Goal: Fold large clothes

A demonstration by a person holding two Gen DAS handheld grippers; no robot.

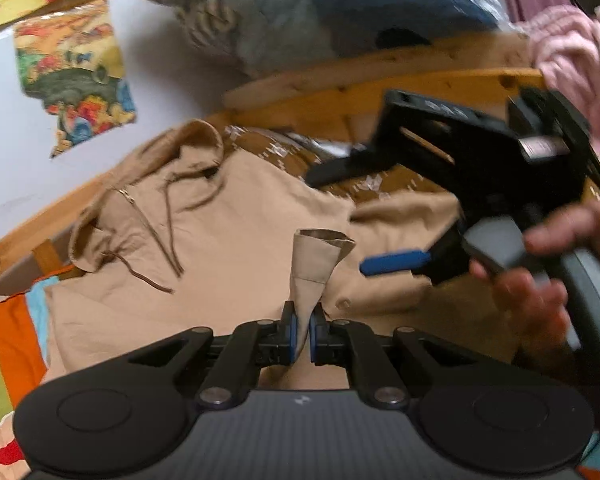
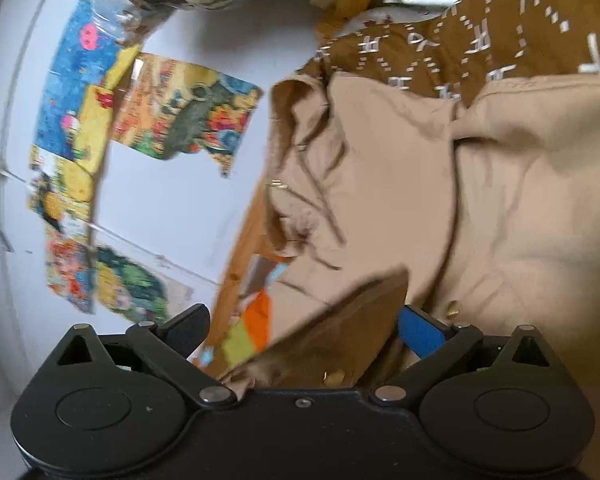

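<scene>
- The left gripper point(image 1: 304, 334) is clenching a sleeve cuff point(image 1: 320, 252) of the tan hoodie point(image 1: 204, 240).
- The right gripper point(image 2: 312, 344) is hanging spread wide, gripping nothing.
- The hoodie is lying mostly unfolded; folding is barely beginning.

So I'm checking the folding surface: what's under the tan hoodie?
Under the tan hoodie, a brown white-patterned cloth shows beyond its far edge. The rest is covered.

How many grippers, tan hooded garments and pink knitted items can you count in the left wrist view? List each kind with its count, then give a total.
Grippers: 2 (left gripper, right gripper)
Tan hooded garment: 1
Pink knitted item: 1
Total: 4
</scene>
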